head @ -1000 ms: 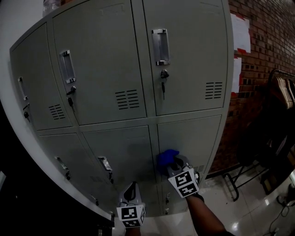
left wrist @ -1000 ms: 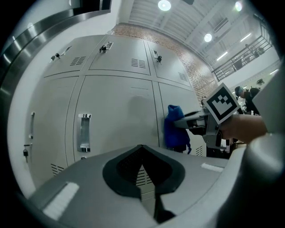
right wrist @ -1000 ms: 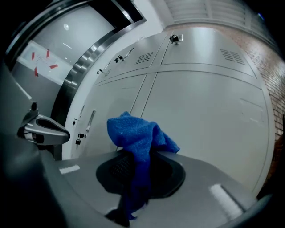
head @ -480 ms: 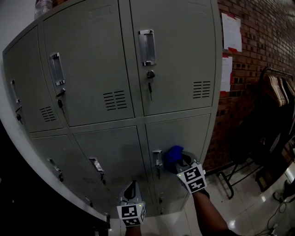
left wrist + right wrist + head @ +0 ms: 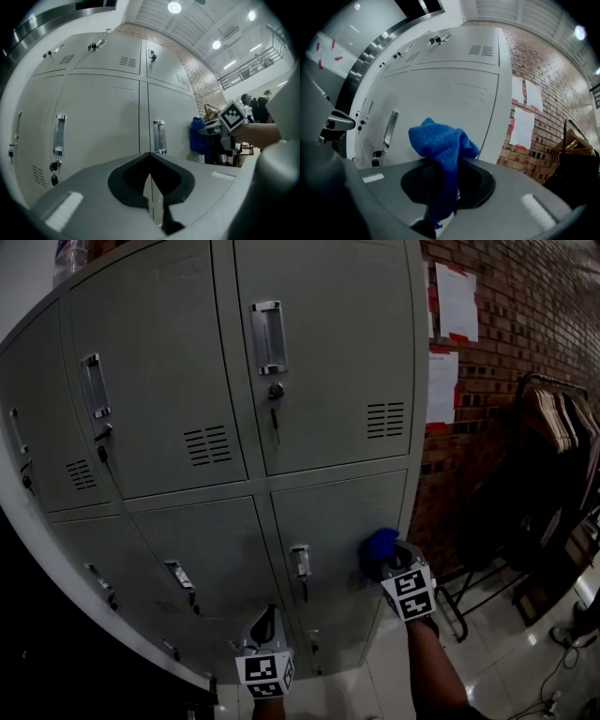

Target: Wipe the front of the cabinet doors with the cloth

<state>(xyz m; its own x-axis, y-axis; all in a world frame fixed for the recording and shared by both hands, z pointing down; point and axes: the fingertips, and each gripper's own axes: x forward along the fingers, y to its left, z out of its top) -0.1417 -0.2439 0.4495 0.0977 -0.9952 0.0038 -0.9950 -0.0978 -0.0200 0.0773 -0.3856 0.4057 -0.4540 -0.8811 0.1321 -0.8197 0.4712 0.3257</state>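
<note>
The grey metal locker cabinet [image 5: 319, 362] has two rows of doors with handles and keys. My right gripper [image 5: 389, 563] is shut on a blue cloth [image 5: 379, 546], pressed against the right edge of the lower right door [image 5: 342, 521]. In the right gripper view the cloth [image 5: 443, 150] bunches up out of the shut jaws before the door [image 5: 454, 112]. My left gripper [image 5: 266, 626] hangs low in front of the lower doors, its jaws shut and empty. From the left gripper view the cloth [image 5: 197, 135] and the right gripper's marker cube [image 5: 233, 115] show at the right.
A brick wall [image 5: 525, 324] with white papers [image 5: 457, 301] stands right of the cabinet. A clothes rack with hangers [image 5: 562, 418] and a metal frame [image 5: 478, 592] stand on the shiny floor at the right. A bottle [image 5: 70, 257] sits on the cabinet top.
My right gripper has carried the cloth to the right across the lower right door, from near its handle to its right edge. The head view has shifted right. The left gripper stays put.
</note>
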